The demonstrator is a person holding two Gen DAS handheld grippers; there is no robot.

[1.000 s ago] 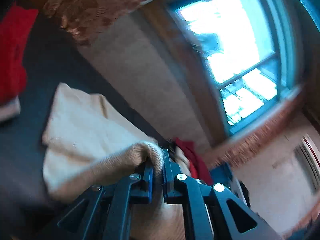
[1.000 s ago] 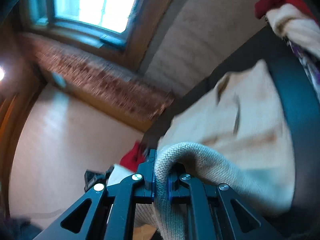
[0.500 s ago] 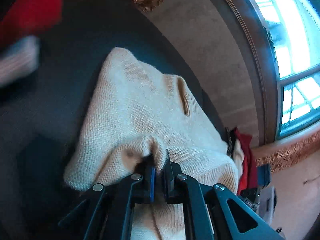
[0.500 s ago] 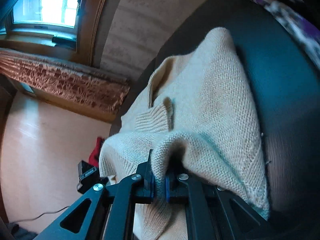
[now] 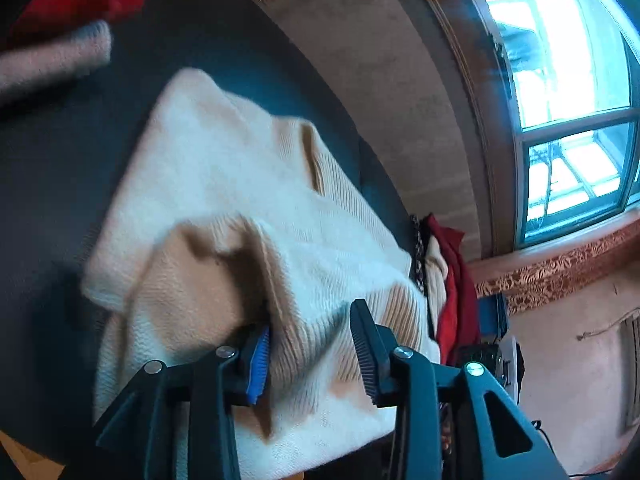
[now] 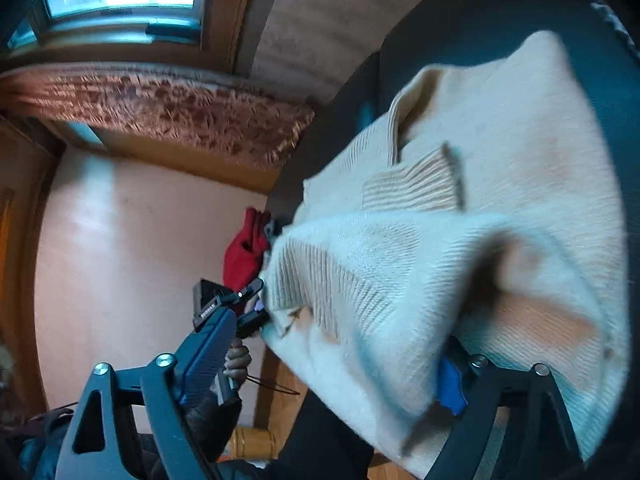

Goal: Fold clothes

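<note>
Jaws of both grippers, left (image 5: 310, 350) and right (image 6: 304, 376), now spread, having released the cream sweater (image 5: 224, 184); fold laid toward 12 o'clock on dark tabletop (image 5: 52, 152).

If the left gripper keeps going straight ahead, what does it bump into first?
Probably the cream sweater. The left gripper is open, and the sweater's folded edge sits right between its fingers, on the dark table.

A home: window (image 5: 560, 80), patterned curtain (image 6: 160, 116), strewn clothes (image 5: 452, 280).

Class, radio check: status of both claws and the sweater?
Left claw open. Right claw open. Cream sweater lying on dark table, released. Nothing blocking.
</note>
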